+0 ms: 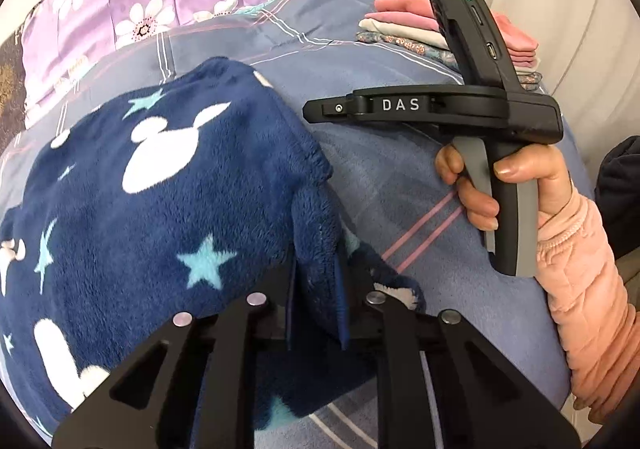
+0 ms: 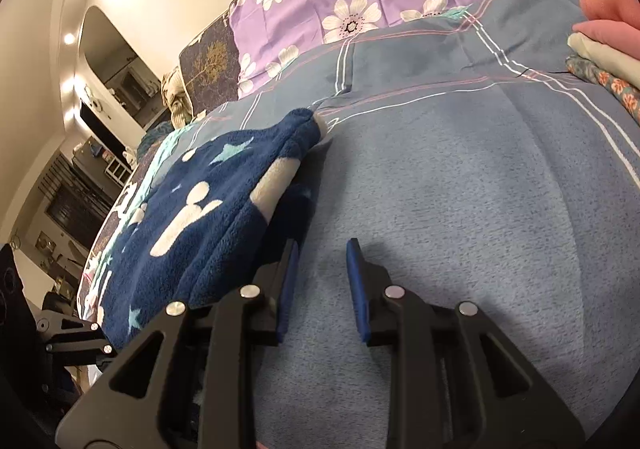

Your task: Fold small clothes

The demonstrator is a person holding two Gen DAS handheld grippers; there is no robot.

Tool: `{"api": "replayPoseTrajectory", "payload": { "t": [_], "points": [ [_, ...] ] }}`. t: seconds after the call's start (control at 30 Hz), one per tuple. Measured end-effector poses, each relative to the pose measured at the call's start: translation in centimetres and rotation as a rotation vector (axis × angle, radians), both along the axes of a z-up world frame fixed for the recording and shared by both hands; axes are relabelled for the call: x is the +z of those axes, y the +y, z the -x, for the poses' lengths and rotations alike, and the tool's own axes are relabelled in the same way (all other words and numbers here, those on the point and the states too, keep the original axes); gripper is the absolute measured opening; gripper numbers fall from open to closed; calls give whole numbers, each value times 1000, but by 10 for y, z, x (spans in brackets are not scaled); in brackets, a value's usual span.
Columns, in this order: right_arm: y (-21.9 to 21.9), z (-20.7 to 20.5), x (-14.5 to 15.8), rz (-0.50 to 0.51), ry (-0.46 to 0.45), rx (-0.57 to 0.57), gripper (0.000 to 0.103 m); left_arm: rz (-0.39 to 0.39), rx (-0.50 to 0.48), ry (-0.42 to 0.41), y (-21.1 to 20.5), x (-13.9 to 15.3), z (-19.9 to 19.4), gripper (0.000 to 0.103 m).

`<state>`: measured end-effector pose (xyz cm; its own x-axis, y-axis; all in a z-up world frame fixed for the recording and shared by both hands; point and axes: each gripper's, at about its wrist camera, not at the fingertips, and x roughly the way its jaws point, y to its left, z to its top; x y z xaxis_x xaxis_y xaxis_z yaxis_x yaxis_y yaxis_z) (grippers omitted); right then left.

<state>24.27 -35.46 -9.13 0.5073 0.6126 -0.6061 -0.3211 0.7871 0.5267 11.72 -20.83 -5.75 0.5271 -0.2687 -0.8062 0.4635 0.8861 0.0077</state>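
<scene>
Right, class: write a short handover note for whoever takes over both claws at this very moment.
Left claw: shut on an edge of the navy fleece garment, its fabric pinched between the pads.
Right claw: open, nothing between the pads, just right of the garment's edge over the blue bedspread.
Things: the garment lies partly folded on the bedspread; a stack of folded clothes sits at the far right.
Done: earlier items are folded and stacked.
Left: probably finish folding the fleece garment, then move it to the stack.
</scene>
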Motion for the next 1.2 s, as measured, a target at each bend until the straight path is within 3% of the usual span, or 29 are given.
{"api": "replayPoseTrajectory", "payload": {
  "t": [0.07, 0.2, 0.3, 0.33, 0.37, 0.4, 0.47, 0.57, 0.73, 0.77, 0.87, 0.93, 1.03, 1.13, 1.2],
  "points": [
    [6, -1, -1, 4, 5, 28, 26, -10, -22, 6, -1, -4, 0, 16],
    [27, -12, -4, 74, 28, 72, 43, -40, -65, -1, -13, -8, 1, 17],
    [32, -30, -7, 18, 82, 60, 47, -62, -97, -9, -17, -8, 3, 17],
    [31, -37, -8, -41, 125, 43, 41, -64, -106, -9, -18, -8, 3, 17],
    [29, -42, -9, -105, 167, 38, 7, -60, -117, -6, -18, -8, 3, 17],
    [24, -46, -8, -219, 214, 14, 8, -58, -122, -4, -19, -8, 2, 17],
    [20, -40, 9, -293, 140, 5, 7, -47, -141, -12, -18, -7, 5, 17],
    [29, -33, 20, -142, 50, -3, 7, -43, -166, -21, -18, -11, 6, 17],
    [22, -46, -2, -157, 107, -68, 7, -19, -179, -18, -21, -14, 3, 18],
    [23, -49, -2, -131, 92, -79, 7, -20, -188, -20, -23, -14, 3, 19],
    [33, -56, -13, 89, 40, -147, 0, -23, -201, -13, -28, -16, 4, 24],
    [24, -56, -16, 12, 62, -152, 0, -14, -198, -8, -27, -15, 3, 30],
    [10, -38, -2, -11, 32, -142, 0, -10, -205, -19, -27, -17, 4, 33],
    [10, -10, 26, -173, -25, 24, 2, 13, -204, -16, -23, -18, 5, 37],
    [21, 3, 39, -193, -86, 133, 6, 32, -210, -3, -24, -19, 5, 42]
  ]
}}
